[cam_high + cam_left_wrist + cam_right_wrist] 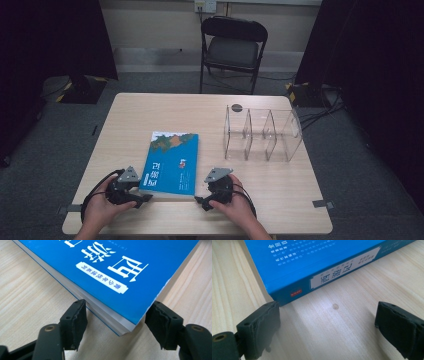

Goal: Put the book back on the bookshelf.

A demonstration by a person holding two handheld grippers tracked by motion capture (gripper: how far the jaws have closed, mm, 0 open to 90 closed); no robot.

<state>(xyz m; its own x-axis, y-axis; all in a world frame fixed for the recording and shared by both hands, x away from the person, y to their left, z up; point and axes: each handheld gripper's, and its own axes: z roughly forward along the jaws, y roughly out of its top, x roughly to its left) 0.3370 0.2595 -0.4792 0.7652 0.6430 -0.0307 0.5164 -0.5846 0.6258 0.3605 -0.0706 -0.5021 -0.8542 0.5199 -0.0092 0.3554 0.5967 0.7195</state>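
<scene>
Book (171, 164) flat on the surface (210, 107), left gripper (117, 321) straddling its near corner with jaws parted, not yet pinching, right gripper (328, 326) spread wide beside the spine.

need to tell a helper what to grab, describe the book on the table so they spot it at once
On the light wooden table, look at the near edge between the two hand-held grippers. The book lies flat there, blue-covered with white lettering, unlike the clear, empty divided rack farther right.

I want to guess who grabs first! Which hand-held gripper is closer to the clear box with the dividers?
Right. The right hand-held gripper sits by the blue book's near right corner, on the clear box's side. The left hand-held gripper is across the book, farther away.
</scene>
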